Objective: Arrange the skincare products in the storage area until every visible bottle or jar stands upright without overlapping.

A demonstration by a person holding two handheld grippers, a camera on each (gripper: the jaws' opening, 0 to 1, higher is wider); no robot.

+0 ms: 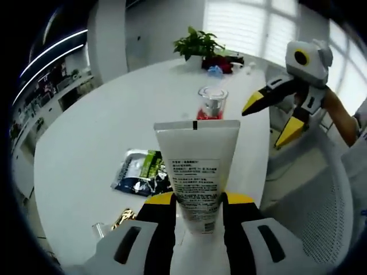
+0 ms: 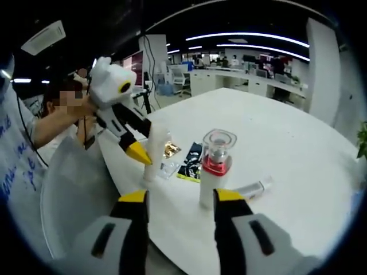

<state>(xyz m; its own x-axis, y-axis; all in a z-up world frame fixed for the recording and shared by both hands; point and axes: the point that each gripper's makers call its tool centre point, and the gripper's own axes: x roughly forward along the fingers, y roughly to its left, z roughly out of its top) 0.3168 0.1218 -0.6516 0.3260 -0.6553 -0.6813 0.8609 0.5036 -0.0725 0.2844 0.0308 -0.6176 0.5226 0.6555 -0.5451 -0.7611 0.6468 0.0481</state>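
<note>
white tube [image 1: 196, 172] clamped between left gripper [image 1: 198, 201] fingers, raised over tabletop [image 1: 92, 143] | clear-capped bottle [image 2: 217, 167] upright ahead of right gripper [image 2: 176, 197], fingers wide, empty | risk: tube topples when released, narrow base; sachets [image 1: 140, 172] crowd the landing spot

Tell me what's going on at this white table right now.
A person is tidying skincare items with two handheld grippers. The left gripper is shut on a white tube, held up over the table. The right gripper is open, near an upright bottle with a clear cap. A sachet and a small tube lie flat.
</note>
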